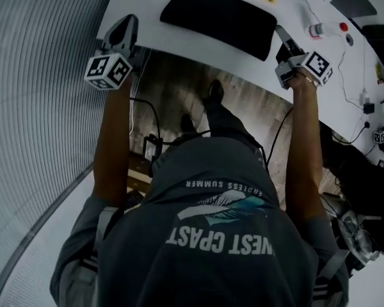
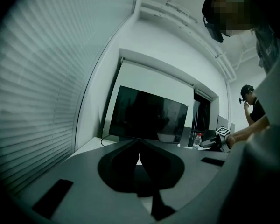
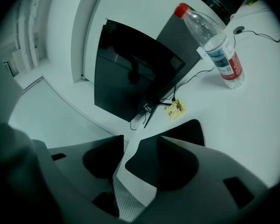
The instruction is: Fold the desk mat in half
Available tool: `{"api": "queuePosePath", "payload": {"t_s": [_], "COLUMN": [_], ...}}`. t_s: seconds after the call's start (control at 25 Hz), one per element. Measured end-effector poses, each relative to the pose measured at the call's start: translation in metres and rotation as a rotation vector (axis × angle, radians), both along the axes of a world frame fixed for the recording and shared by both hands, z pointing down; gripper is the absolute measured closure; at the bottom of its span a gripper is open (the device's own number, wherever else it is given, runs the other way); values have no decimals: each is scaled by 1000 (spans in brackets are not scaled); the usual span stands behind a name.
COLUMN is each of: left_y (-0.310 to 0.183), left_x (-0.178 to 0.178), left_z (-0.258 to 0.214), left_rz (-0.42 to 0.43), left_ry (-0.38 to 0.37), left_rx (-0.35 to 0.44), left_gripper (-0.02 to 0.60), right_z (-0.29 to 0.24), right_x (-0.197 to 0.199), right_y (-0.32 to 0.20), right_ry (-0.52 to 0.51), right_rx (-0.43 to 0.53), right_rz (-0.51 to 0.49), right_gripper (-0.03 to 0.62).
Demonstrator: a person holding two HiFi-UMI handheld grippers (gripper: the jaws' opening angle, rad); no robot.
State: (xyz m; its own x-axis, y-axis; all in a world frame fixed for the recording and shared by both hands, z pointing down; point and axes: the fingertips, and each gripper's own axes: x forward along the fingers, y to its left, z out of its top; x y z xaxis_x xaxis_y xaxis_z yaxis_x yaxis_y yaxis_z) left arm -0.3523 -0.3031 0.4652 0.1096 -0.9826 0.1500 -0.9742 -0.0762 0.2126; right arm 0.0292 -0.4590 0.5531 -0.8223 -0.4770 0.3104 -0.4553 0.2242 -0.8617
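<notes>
Our black rectangular desk mat [image 1: 217, 19] lies flat on the white tabletop [image 1: 179, 47], long axis running gripper to gripper. Right gripper [image 1: 283, 36], jaws apart and empty, sits just beside the mat's right end. Left gripper [image 1: 128, 23], pinched together, is further off.

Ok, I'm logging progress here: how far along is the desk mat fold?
Looks done: the desk mat lies as a compact dark rectangle on the white desk, though a doubled layer can't be confirmed from above. In hand: nothing; the left gripper is shut and empty, the right gripper open and empty, both off the mat. Left: at most checking that the edges line up.
</notes>
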Motion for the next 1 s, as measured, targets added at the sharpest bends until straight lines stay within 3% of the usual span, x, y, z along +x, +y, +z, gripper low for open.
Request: {"api": "queuePosePath", "payload": {"t_s": [0.32,0.56,1.0], "left_y": [63,115,186], "left_x": [0,13,44], "left_z": [-54,-92,-151], "left_rz": [23,67,197], "left_ry": [-64,-169,-366], "left_rx": [33,78,100], "left_gripper": [565,565,565], "right_z": [-100,-176,-274], "right_x": [-35,-65,-96], "right_y": [65,119,220], "right_ry": [41,110,247], "right_rx": [216,518,896], "right_rz": [-116,-292,-439], "right_gripper": [546,564,567]}}
